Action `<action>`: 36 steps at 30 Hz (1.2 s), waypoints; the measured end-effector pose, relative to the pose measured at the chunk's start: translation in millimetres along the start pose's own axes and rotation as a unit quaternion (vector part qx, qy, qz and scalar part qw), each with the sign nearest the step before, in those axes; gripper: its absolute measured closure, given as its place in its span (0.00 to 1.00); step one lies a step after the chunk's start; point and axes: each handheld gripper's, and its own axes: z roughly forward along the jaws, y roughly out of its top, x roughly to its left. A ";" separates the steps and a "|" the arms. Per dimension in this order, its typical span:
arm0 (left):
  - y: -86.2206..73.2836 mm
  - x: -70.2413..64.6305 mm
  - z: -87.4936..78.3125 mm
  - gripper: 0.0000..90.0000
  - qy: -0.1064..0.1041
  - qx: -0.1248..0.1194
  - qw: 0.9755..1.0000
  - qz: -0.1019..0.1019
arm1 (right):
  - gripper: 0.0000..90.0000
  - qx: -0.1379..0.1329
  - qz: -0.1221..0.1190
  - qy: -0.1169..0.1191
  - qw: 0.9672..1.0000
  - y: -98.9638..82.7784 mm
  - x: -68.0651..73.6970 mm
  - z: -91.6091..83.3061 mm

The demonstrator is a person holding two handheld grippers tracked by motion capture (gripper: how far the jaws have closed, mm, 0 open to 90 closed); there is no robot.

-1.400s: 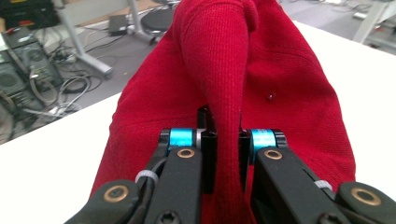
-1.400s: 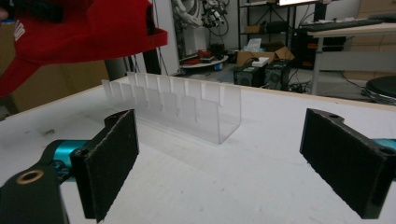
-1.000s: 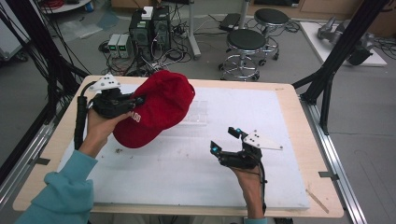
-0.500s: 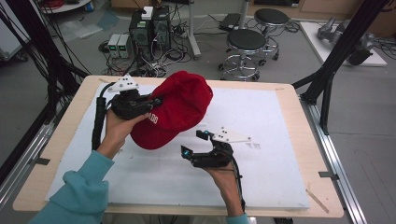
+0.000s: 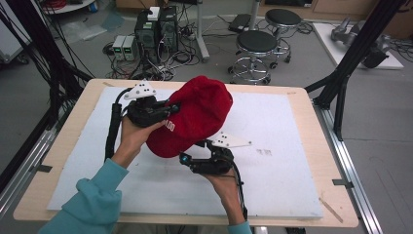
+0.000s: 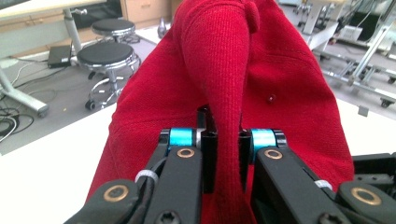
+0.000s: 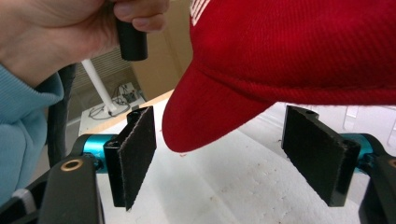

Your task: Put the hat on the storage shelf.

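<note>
A red knitted cap (image 5: 197, 114) with white lettering hangs above the white board, held up off it. My left gripper (image 5: 170, 109) is shut on a fold of its fabric; in the left gripper view the cap (image 6: 266, 70) bunches between the closed jaws of the left gripper (image 6: 224, 158). My right gripper (image 5: 186, 159) sits just under the cap's front edge. In the right gripper view the brim (image 7: 205, 116) pokes down between the two pads (image 7: 140, 149). The right gripper (image 7: 224, 154) has just been closing, but gaps remain on both sides and it is open.
A white foam board (image 5: 292, 170) covers the wooden table (image 5: 316, 117). Beyond the far edge stand two stools (image 5: 258, 44) and electronics boxes with cables (image 5: 156, 29) on the floor. Black frame struts (image 5: 350, 58) rise at the right and left.
The left gripper has carried the cap rightward. The right gripper has slid left to sit under the brim, and its jaws have narrowed.
</note>
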 end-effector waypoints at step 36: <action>-9.0 -4.7 6.7 0.79 -0.030 0.021 0.999 0.008 | 0.95 0.012 0.021 0.052 0.998 3.9 -1.9 -4.3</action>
